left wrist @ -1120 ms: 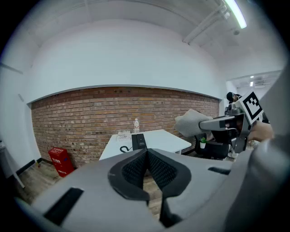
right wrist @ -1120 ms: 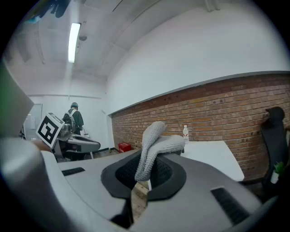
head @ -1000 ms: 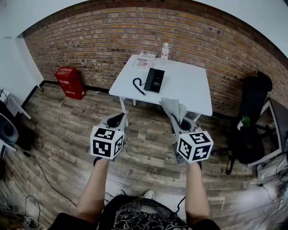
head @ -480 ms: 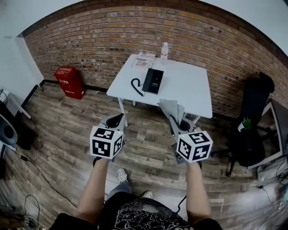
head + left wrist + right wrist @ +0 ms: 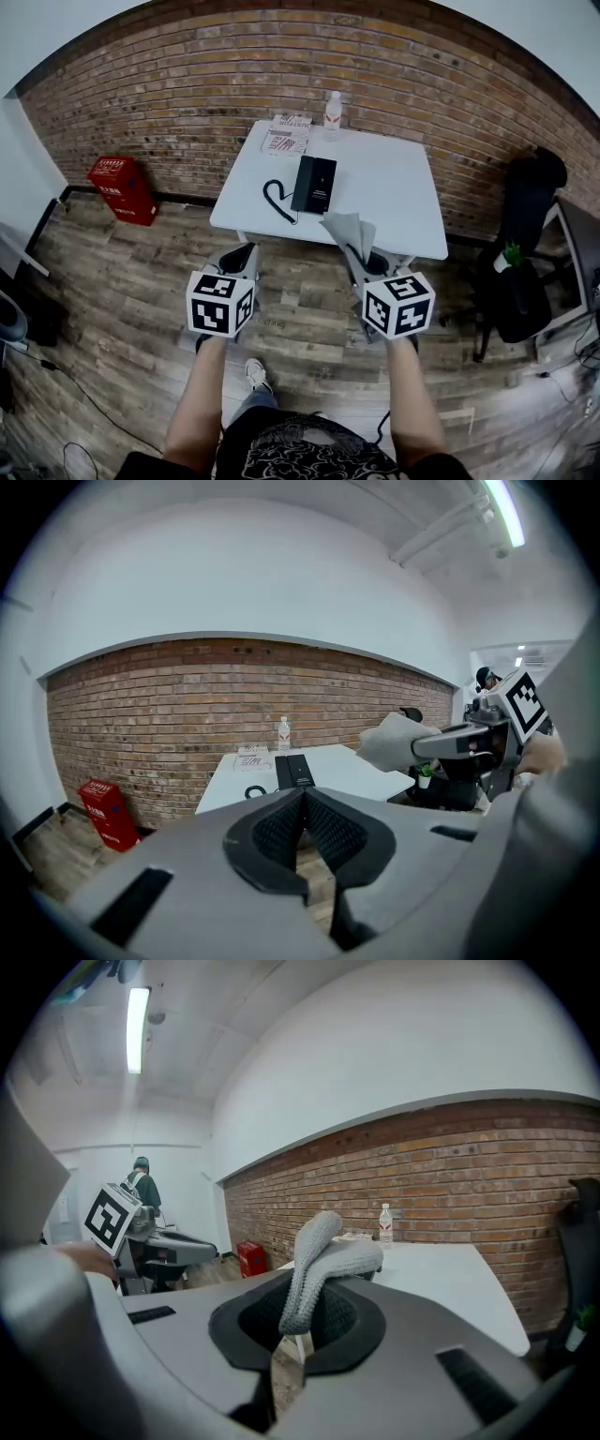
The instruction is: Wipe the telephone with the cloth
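A black telephone point(image 5: 315, 184) with a coiled cord point(image 5: 275, 200) lies on the white table point(image 5: 394, 202) ahead; it is also small in the left gripper view point(image 5: 296, 771). My right gripper point(image 5: 361, 264) is shut on a grey cloth point(image 5: 349, 231), which sticks up from its jaws point(image 5: 323, 1265), short of the table's near edge. My left gripper point(image 5: 240, 260) is shut with nothing in it, its pads point(image 5: 281, 832) pressed together, and it hovers over the floor left of the right one.
On the table's far side stand a clear bottle point(image 5: 333, 110) and a printed booklet point(image 5: 286, 135). A red box point(image 5: 119, 185) sits by the brick wall at left. A black office chair point(image 5: 520, 272) stands at right. Wooden floor lies below.
The table and telephone have drawn nearer and shifted slightly in the head view as I stepped forward. Both grippers keep their pose; the cloth stays held.
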Demonstrator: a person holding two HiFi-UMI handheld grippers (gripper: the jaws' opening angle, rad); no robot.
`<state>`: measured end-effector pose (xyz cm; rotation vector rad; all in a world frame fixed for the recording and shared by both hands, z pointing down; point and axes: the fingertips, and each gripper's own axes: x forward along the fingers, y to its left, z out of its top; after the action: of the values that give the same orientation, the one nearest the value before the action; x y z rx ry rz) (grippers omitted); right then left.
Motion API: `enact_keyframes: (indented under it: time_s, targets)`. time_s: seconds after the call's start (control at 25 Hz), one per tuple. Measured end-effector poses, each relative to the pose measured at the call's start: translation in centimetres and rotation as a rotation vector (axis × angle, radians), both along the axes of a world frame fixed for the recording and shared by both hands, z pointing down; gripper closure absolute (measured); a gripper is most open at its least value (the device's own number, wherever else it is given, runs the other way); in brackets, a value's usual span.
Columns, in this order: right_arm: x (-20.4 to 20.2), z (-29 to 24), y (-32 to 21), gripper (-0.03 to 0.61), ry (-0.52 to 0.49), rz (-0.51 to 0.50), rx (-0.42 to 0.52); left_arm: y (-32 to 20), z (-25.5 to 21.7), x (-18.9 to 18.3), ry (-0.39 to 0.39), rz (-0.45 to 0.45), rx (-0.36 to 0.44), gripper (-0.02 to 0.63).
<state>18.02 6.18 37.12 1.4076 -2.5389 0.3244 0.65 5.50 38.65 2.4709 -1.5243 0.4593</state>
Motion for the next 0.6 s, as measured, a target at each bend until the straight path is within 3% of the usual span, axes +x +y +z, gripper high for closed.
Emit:
enact_keyframes:
  time_s: [0.6]
  targets:
    - [-7.9, -0.1, -11.9, 0.568, 0.056, 0.133, -0.042, -14.1, 0.3, -6.8, 0.044, 0.158, -0.029, 0.607]
